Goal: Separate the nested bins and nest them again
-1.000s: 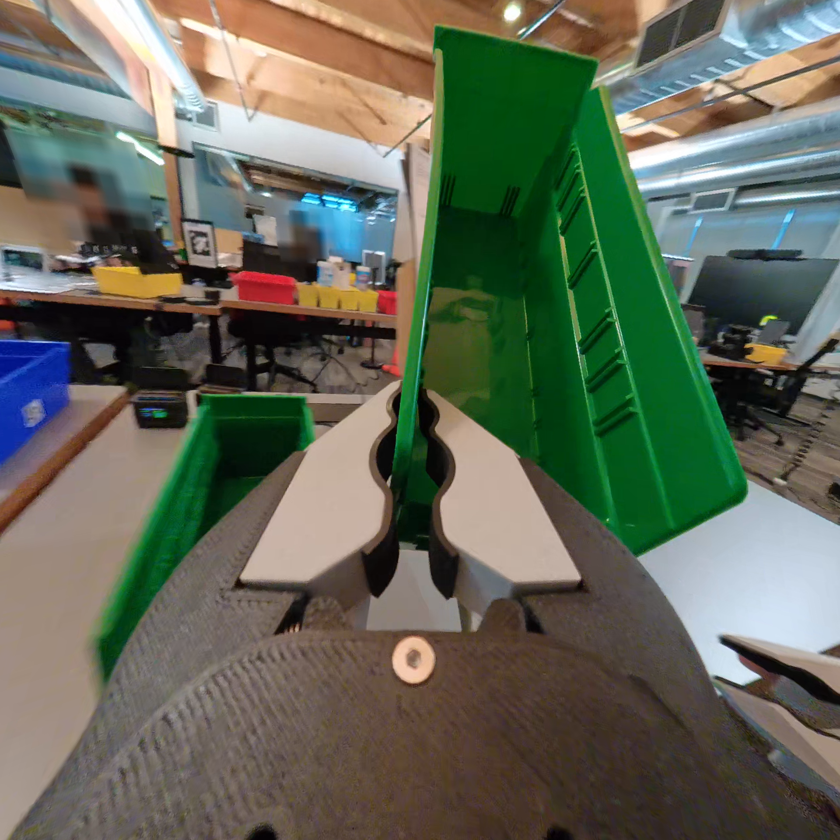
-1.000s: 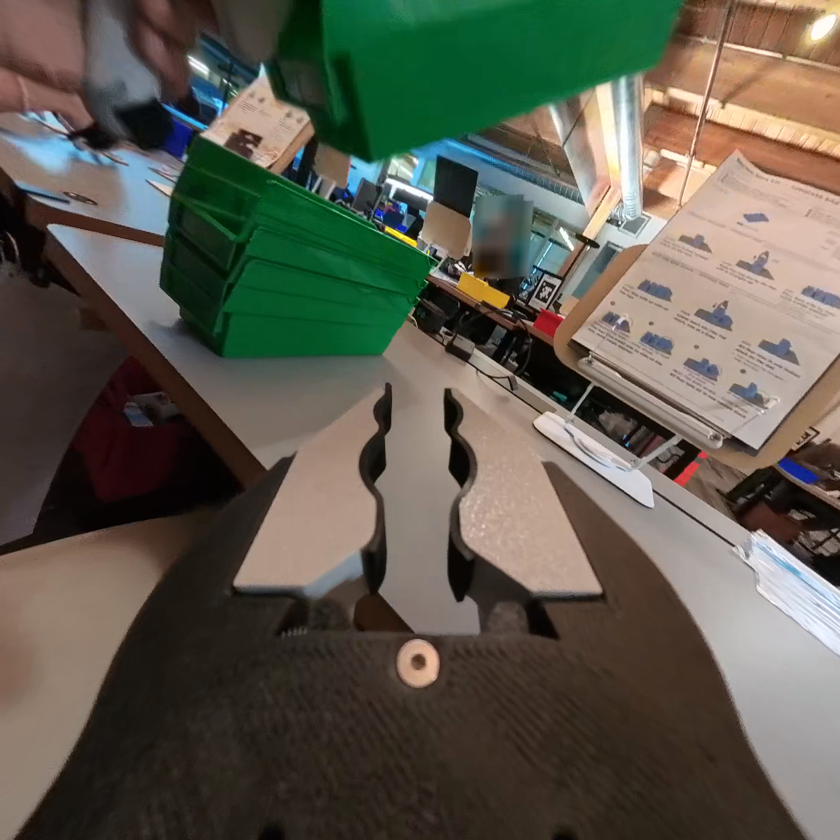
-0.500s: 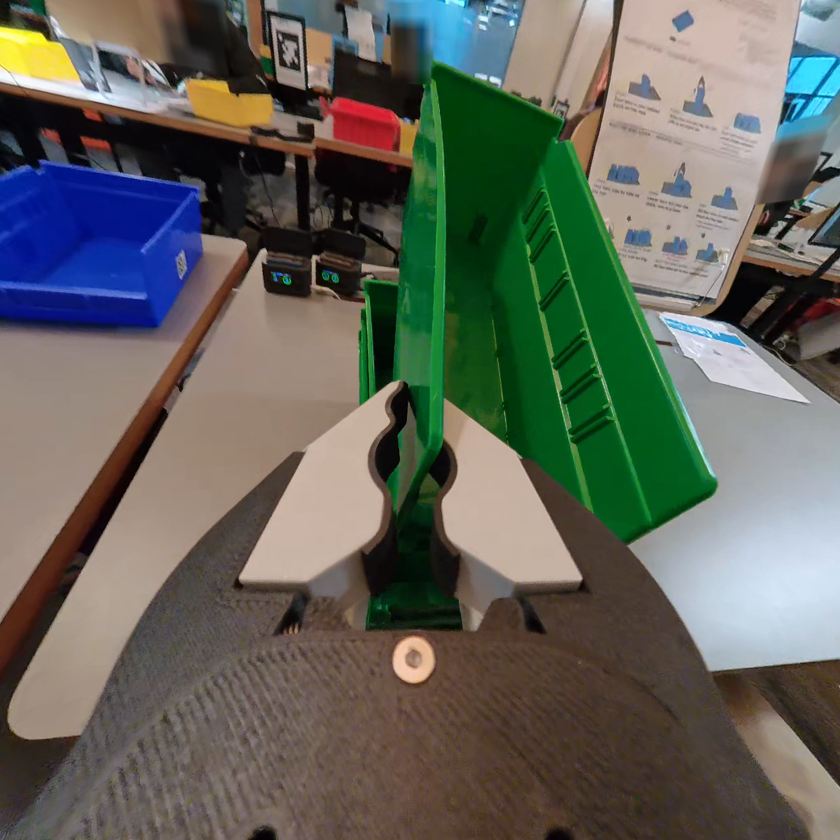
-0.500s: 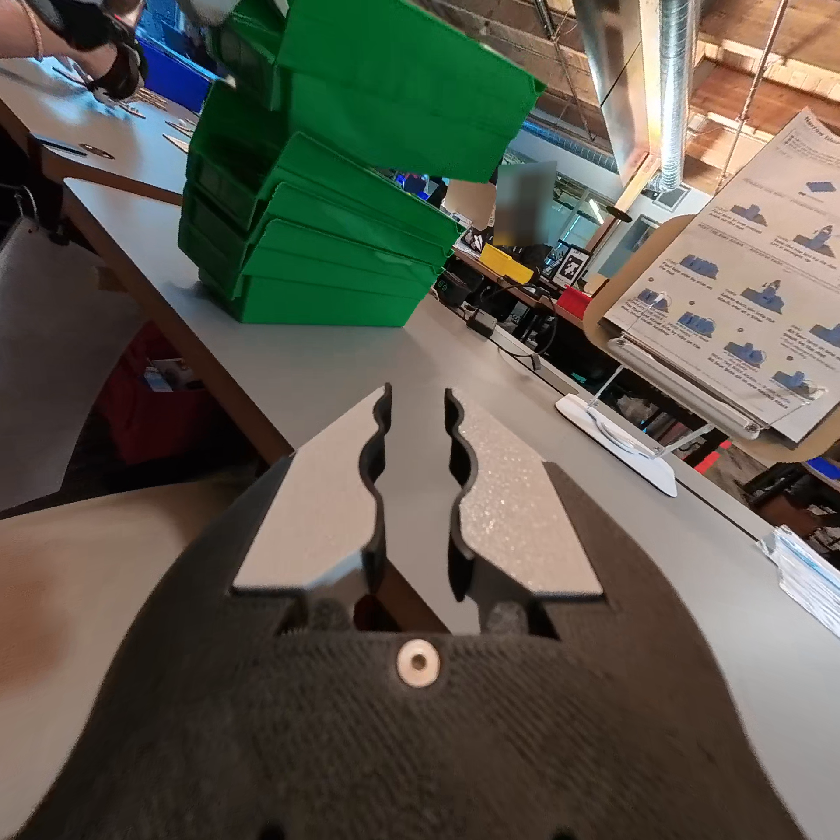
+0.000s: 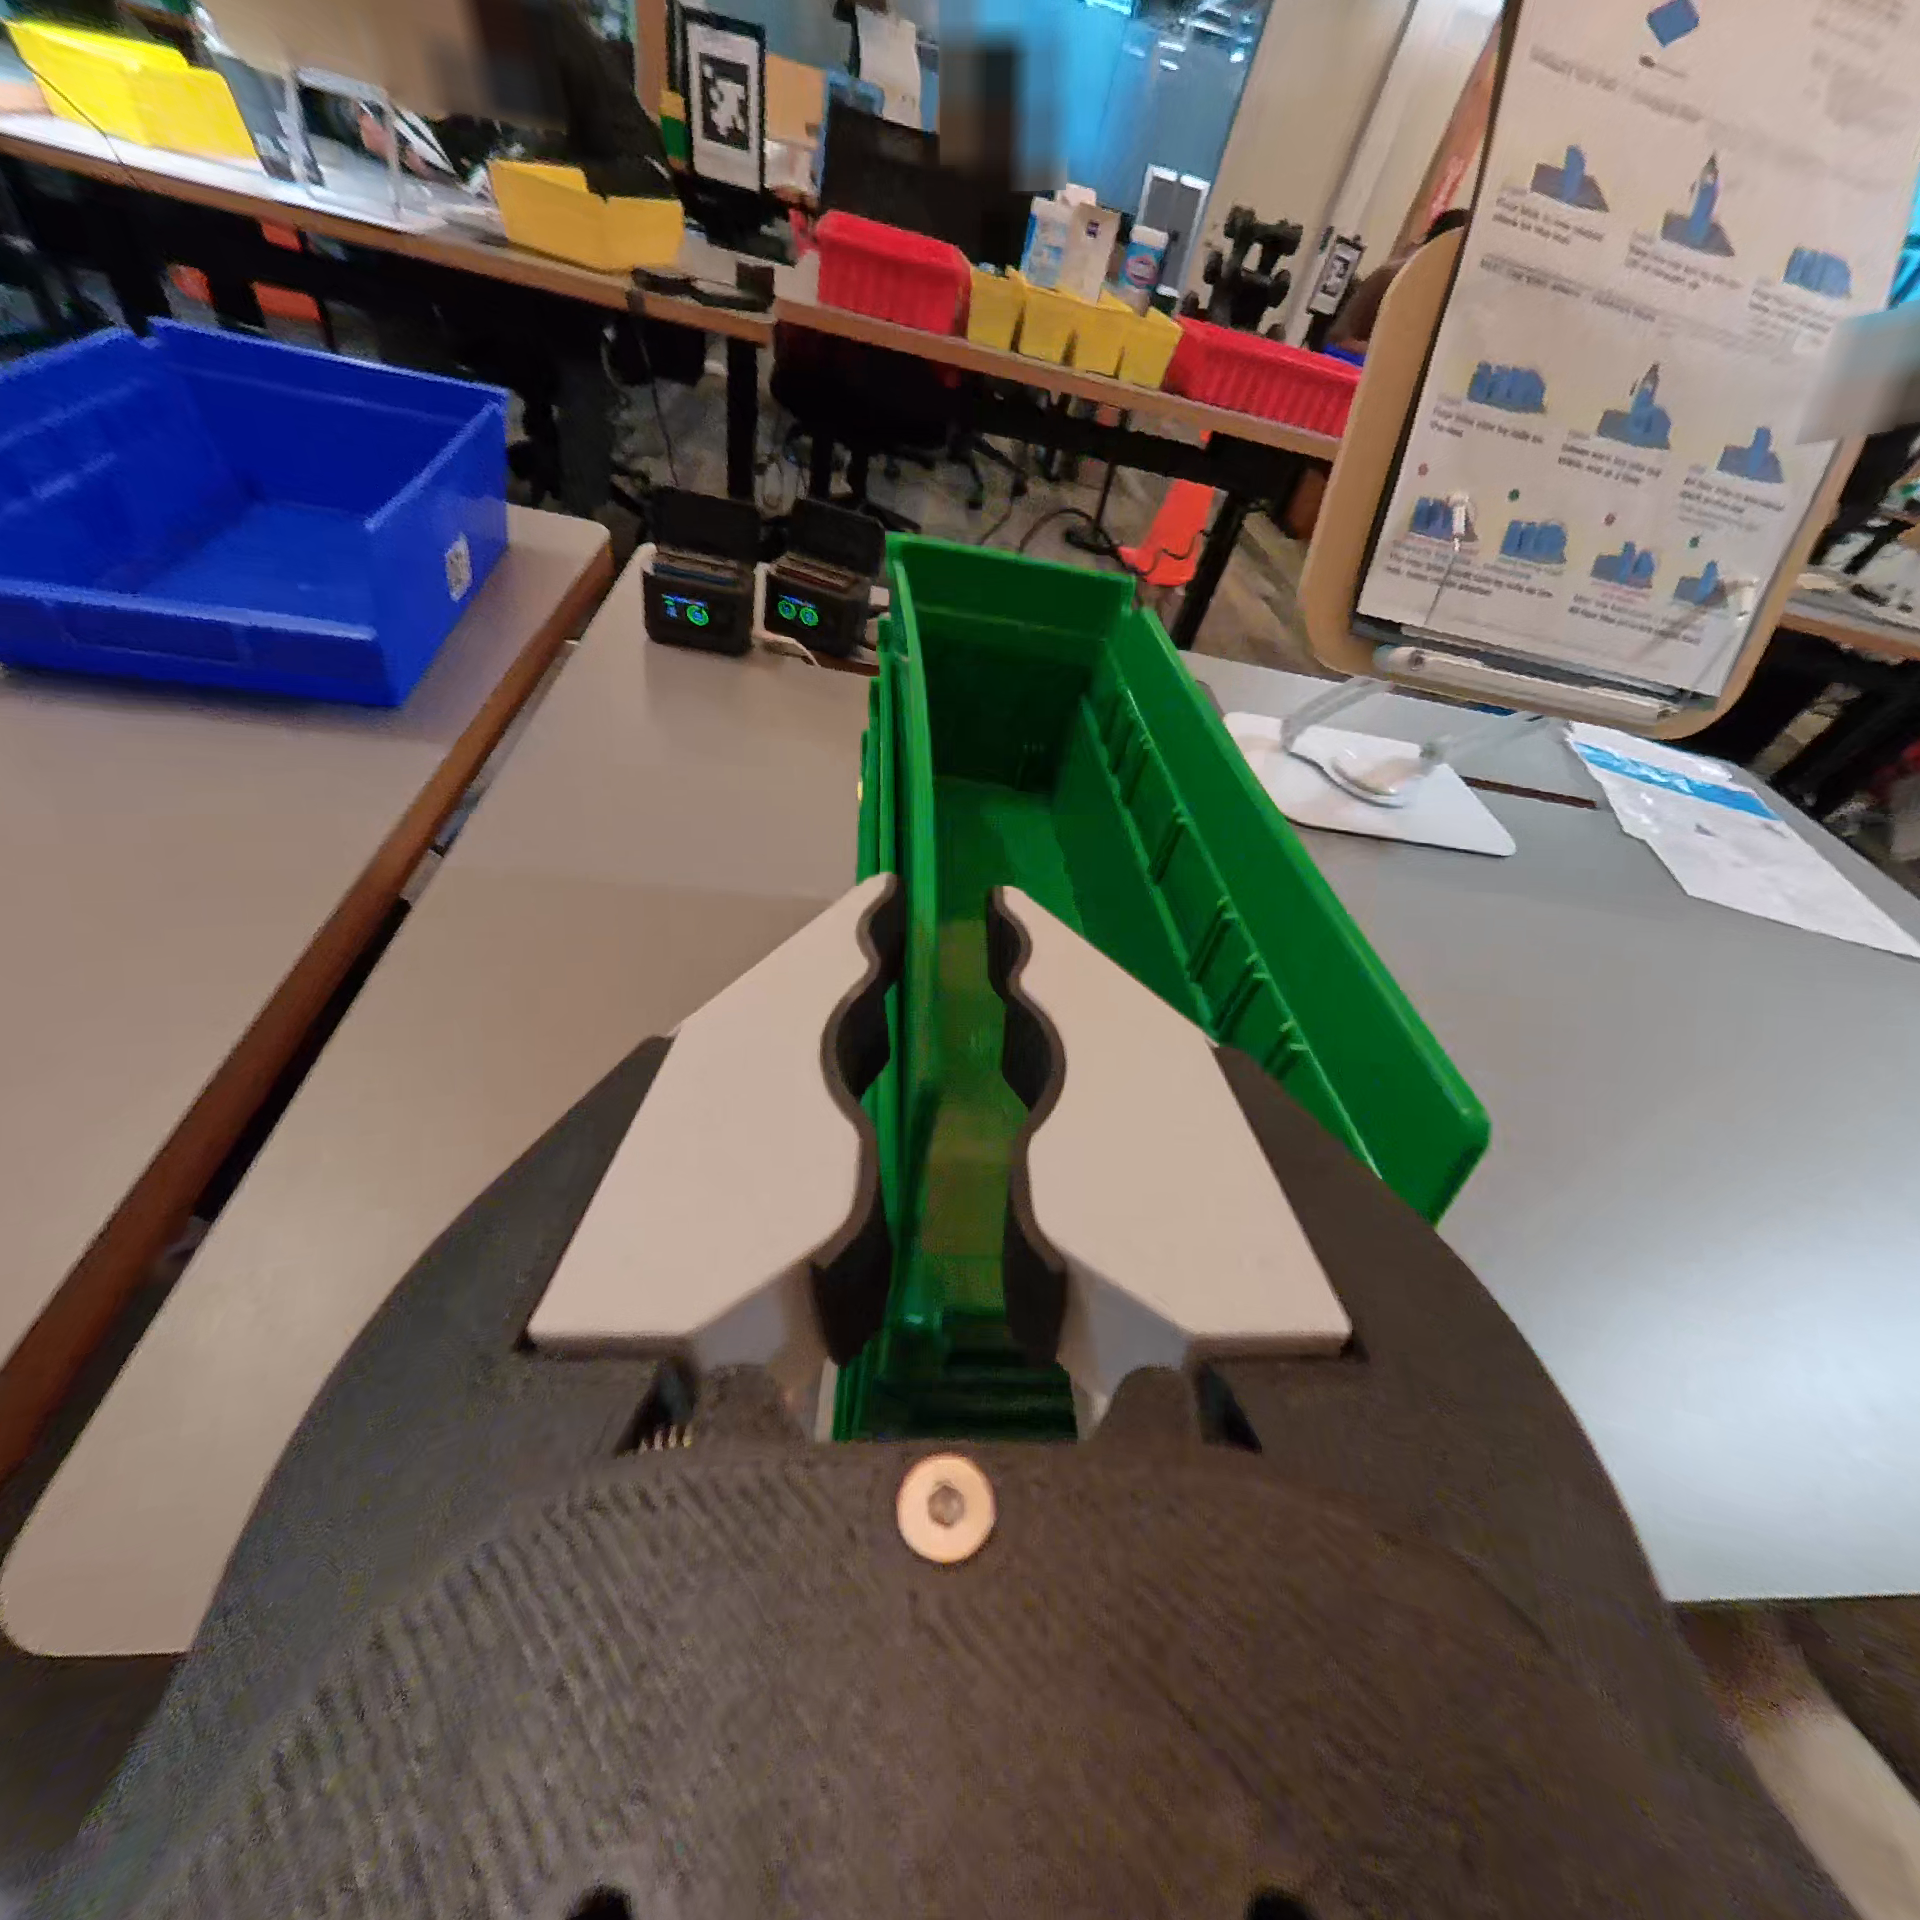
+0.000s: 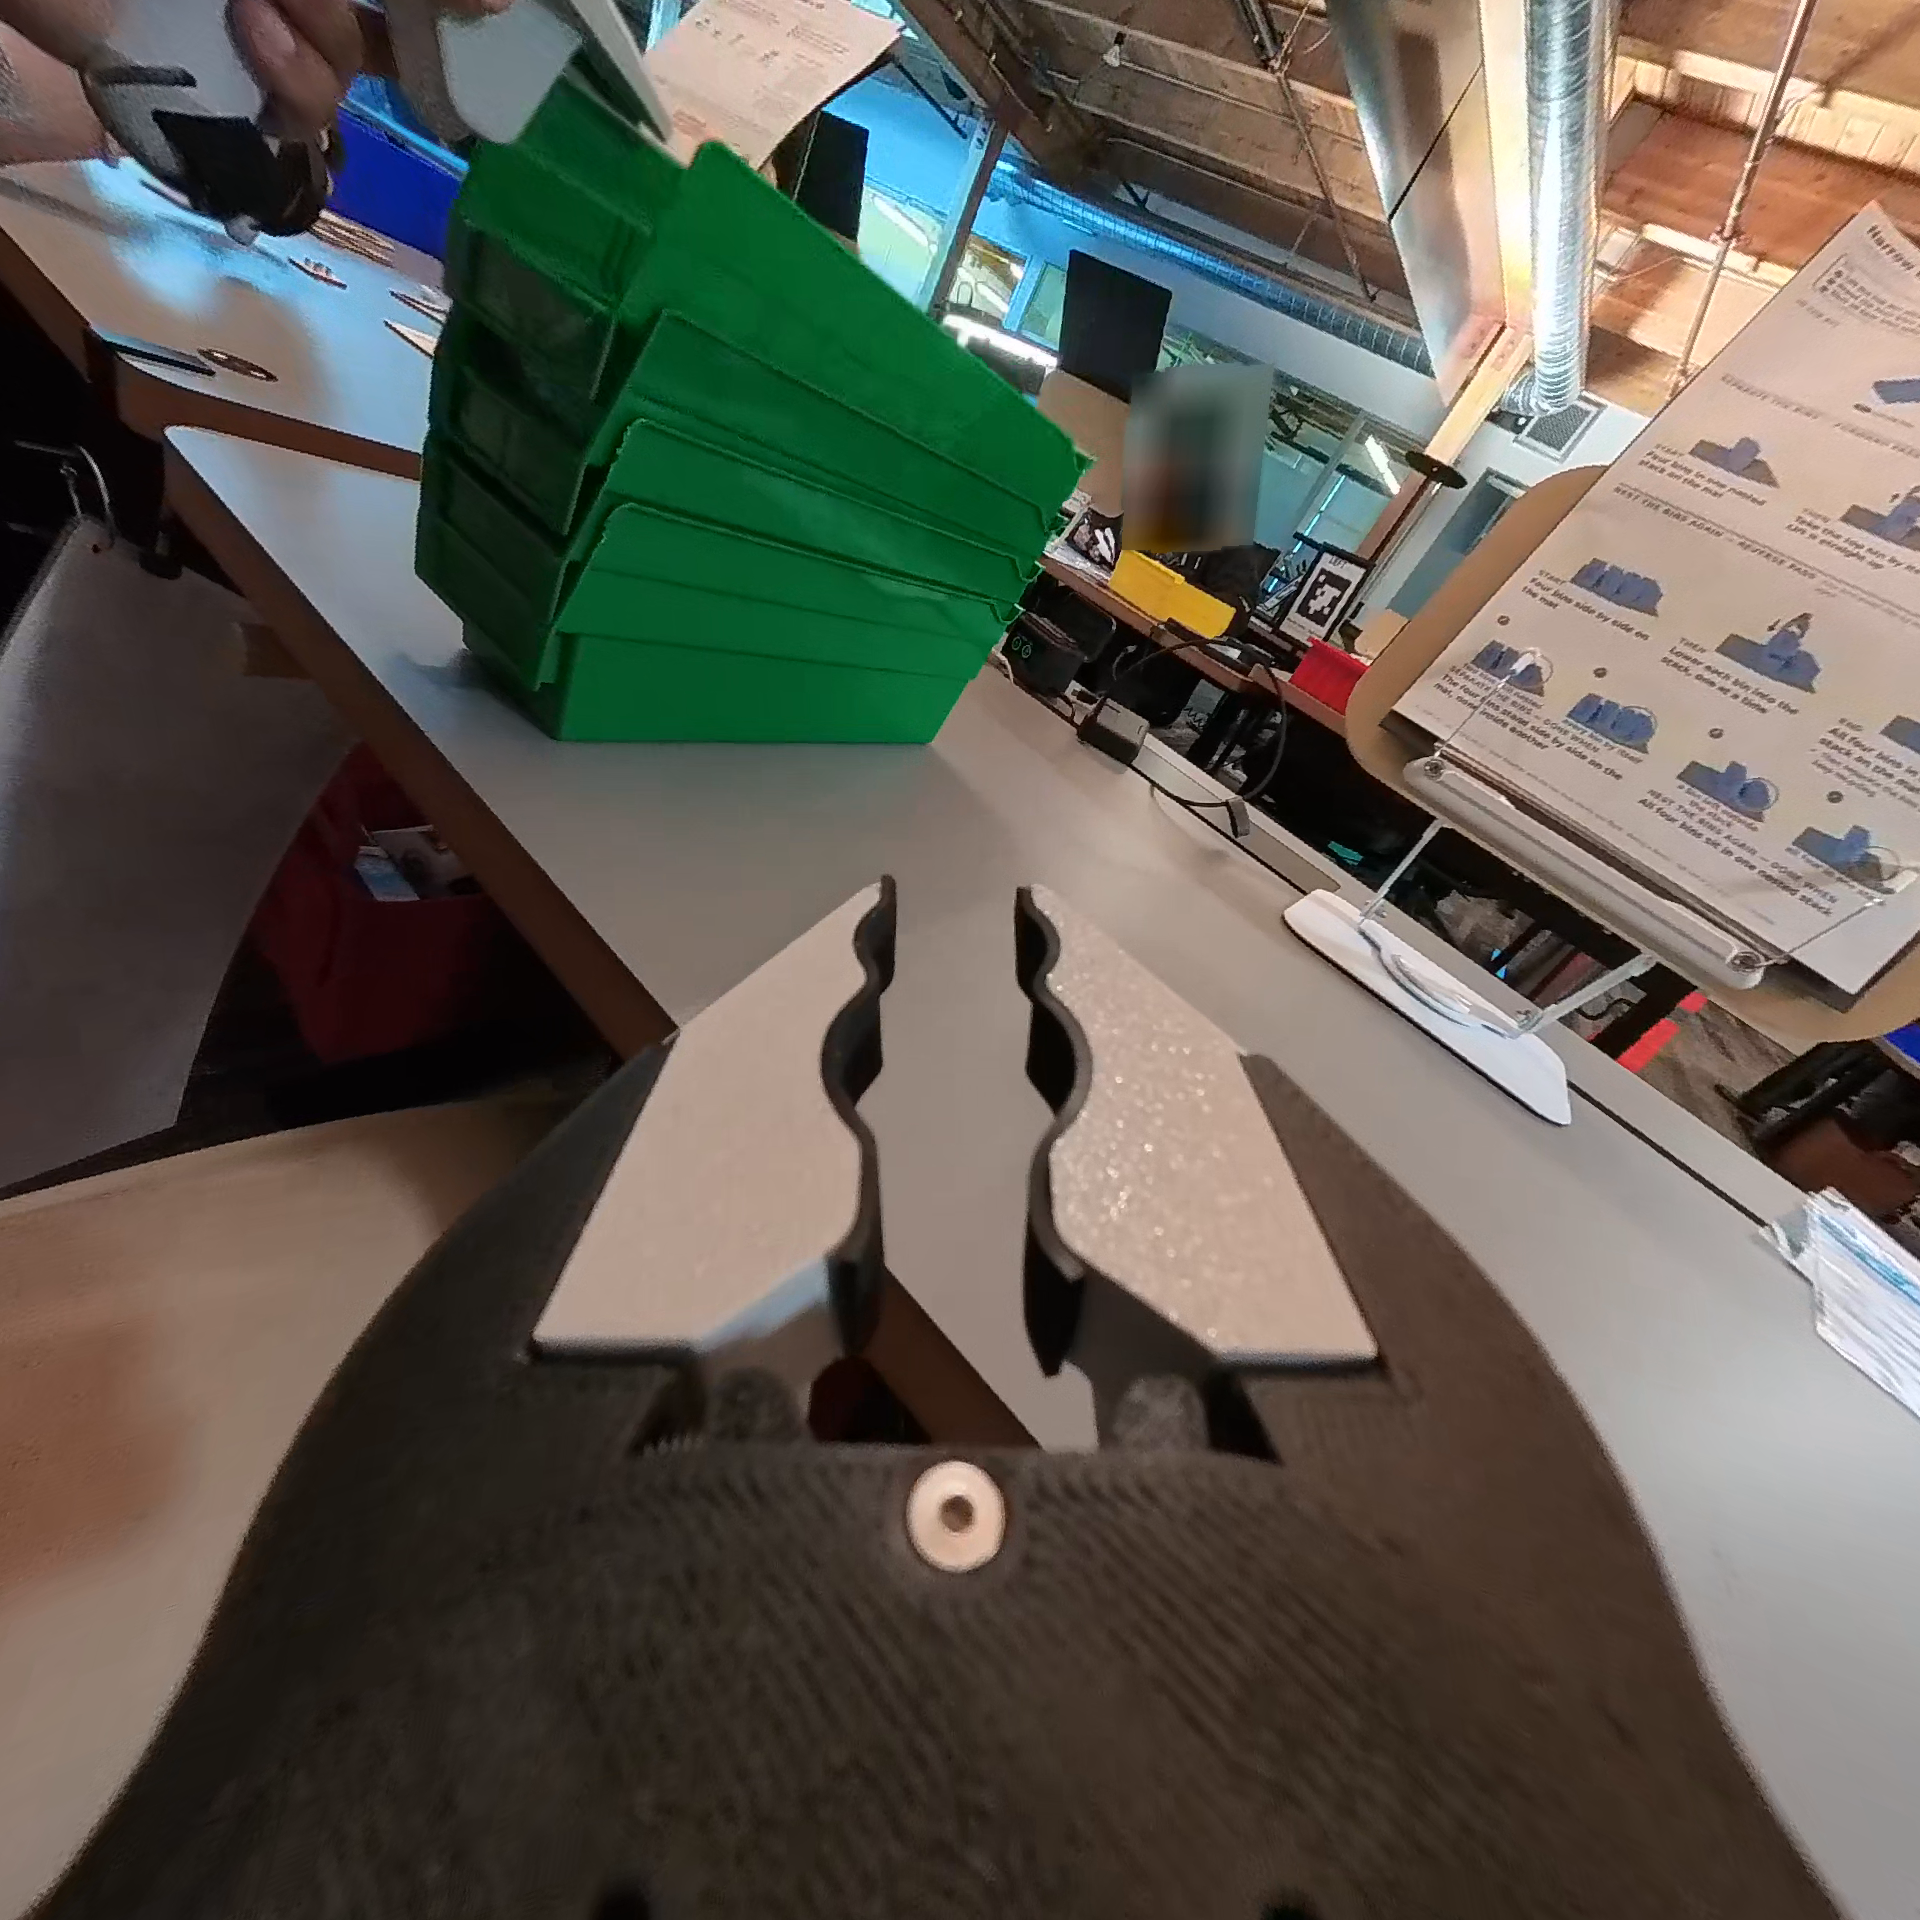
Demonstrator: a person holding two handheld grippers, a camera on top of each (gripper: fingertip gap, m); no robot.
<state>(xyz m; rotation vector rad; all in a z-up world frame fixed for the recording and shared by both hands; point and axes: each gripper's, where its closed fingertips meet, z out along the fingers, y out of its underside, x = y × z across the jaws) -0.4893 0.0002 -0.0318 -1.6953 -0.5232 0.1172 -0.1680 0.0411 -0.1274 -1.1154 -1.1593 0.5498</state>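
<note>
My left gripper [image 5: 942,904] straddles the left wall of the top green bin [image 5: 1195,914]. Its jaws are slightly parted: the wall lies against the left finger and a small gap shows at the right finger. This bin sits in the stack of green bins [image 5: 869,790] on the grey table [image 5: 623,883]. In the right wrist view the stack [image 6: 727,582] stands at the far left with the top bin [image 6: 748,291] a little tilted. The left gripper [image 6: 520,62] and a hand are at its near end. My right gripper [image 6: 954,904] is open and empty, low over the table and well short of the stack.
A blue bin [image 5: 239,520] sits on the neighbouring table at left. Two small black devices [image 5: 748,603] stand behind the stack. An instruction board on a stand [image 6: 1714,623] and papers [image 6: 1860,1299] are at right. The table's front edge [image 6: 499,831] runs beside the stack.
The left gripper swung the top green bin down from high in the air into the stack, and its jaws have parted slightly. The right gripper stayed open, shifting only a little.
</note>
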